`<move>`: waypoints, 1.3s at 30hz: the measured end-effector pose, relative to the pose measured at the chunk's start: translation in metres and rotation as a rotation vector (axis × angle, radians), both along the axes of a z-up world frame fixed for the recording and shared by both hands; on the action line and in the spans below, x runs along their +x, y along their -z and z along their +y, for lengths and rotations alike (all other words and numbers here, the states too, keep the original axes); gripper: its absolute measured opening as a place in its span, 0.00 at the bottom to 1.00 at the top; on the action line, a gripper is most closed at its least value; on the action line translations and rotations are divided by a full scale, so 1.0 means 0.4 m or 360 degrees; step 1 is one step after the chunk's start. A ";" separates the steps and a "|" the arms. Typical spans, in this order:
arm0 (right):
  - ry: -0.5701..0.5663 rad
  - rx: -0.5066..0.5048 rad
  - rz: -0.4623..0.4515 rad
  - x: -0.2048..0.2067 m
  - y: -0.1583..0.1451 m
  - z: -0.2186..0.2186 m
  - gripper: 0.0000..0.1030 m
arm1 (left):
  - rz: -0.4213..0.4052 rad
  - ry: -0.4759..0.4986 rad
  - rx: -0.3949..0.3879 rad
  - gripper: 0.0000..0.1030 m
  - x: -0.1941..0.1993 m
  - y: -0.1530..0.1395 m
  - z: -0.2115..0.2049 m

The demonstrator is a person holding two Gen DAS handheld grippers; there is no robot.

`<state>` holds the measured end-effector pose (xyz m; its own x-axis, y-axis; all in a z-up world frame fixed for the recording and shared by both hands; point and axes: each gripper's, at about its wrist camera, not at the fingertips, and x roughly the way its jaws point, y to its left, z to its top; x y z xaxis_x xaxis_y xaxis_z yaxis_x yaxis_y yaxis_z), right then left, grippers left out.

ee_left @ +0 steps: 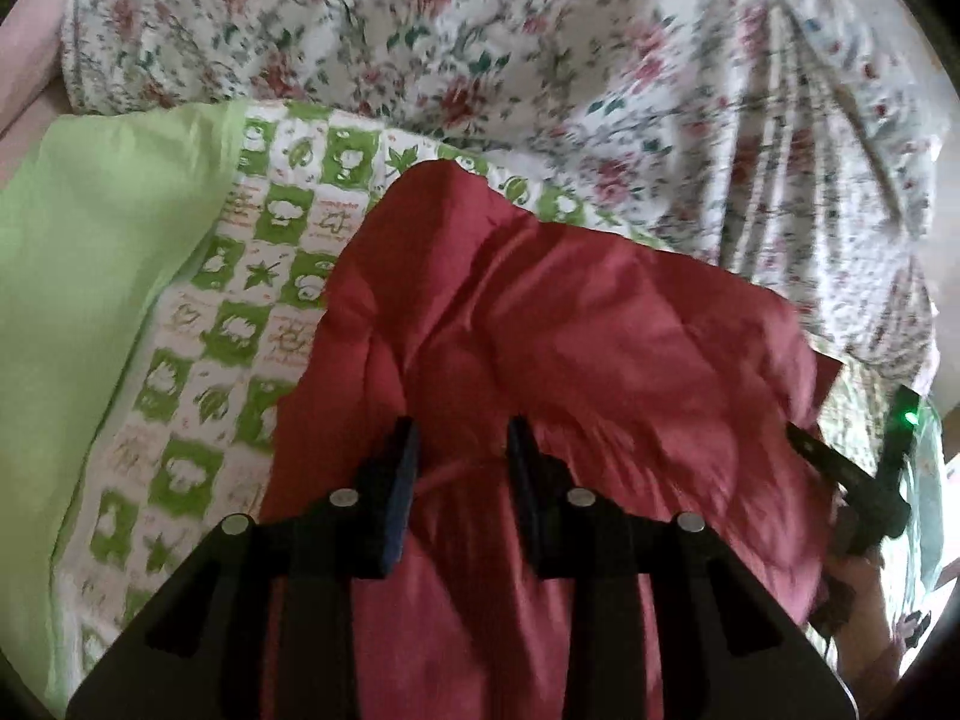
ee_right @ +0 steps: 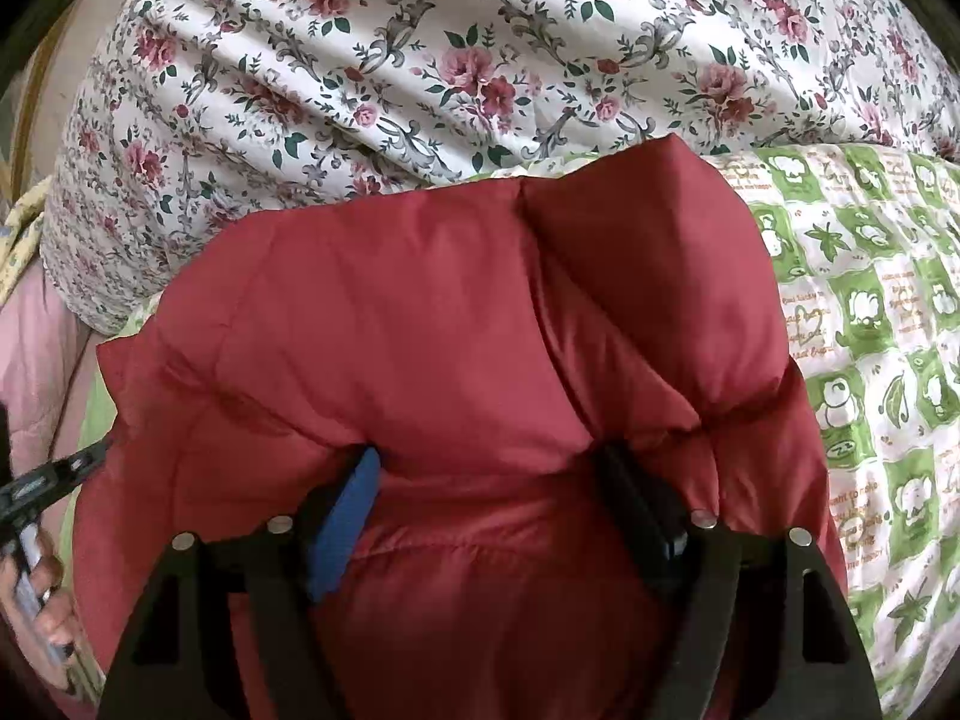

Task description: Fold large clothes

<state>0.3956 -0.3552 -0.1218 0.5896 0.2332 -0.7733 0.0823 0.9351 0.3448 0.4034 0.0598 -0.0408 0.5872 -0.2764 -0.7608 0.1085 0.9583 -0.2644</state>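
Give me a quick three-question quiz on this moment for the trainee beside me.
1. True or false: the red padded garment lies partly on the green checked quilt.
2. Which fabric lies beyond the garment in the right wrist view: A) floral sheet, B) striped towel, C) denim?
3. What sits between the fingers of the right gripper and the left gripper?

Key: 1 true; 2 A; 3 red garment fabric.

I am over a bed spread with a green-and-white checked quilt [ee_right: 870, 324] printed with leaves. Behind it lies a rumpled white duvet [ee_right: 420, 72] with red roses, and a plain pale-green cover [ee_left: 90, 276] to my left.
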 end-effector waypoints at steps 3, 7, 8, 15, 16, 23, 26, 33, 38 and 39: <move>0.0006 0.0014 0.0002 -0.003 -0.013 -0.003 0.75 | -0.0044 -0.0007 -0.0023 0.27 -0.042 -0.026 0.003; 0.0015 0.0017 -0.0025 -0.027 -0.040 -0.010 0.75 | -0.0053 0.0006 -0.0015 0.28 -0.078 -0.029 0.022; 0.0017 0.0016 -0.0032 -0.035 -0.047 -0.011 0.75 | -0.0048 0.0014 -0.0013 0.28 -0.077 -0.029 0.019; 0.0040 0.0107 -0.0100 -0.111 -0.116 -0.045 0.75 | 0.0002 0.0000 -0.0057 0.31 -0.091 -0.018 0.053; 0.0037 0.0111 -0.0110 -0.127 -0.125 -0.054 0.75 | 0.0002 0.0003 -0.0066 0.33 -0.090 -0.017 0.057; 0.0110 0.0119 -0.0141 -0.237 -0.144 -0.148 0.80 | 0.0026 0.0018 -0.0177 0.49 -0.083 0.003 0.094; 0.0141 0.0139 -0.0104 -0.265 -0.123 -0.187 0.80 | 0.0040 0.0020 -0.0203 0.54 -0.076 0.015 0.109; 0.0123 0.0408 0.0002 -0.292 -0.030 -0.242 0.82 | 0.0142 0.0114 -0.0348 0.77 -0.044 0.076 0.130; 0.0100 0.0611 0.0091 -0.271 0.040 -0.237 0.84 | 0.0298 0.0143 -0.0647 0.82 -0.011 0.156 0.156; 0.0085 0.0631 0.0116 -0.264 0.055 -0.229 0.85 | 0.0323 0.0151 -0.0688 0.84 -0.004 0.168 0.155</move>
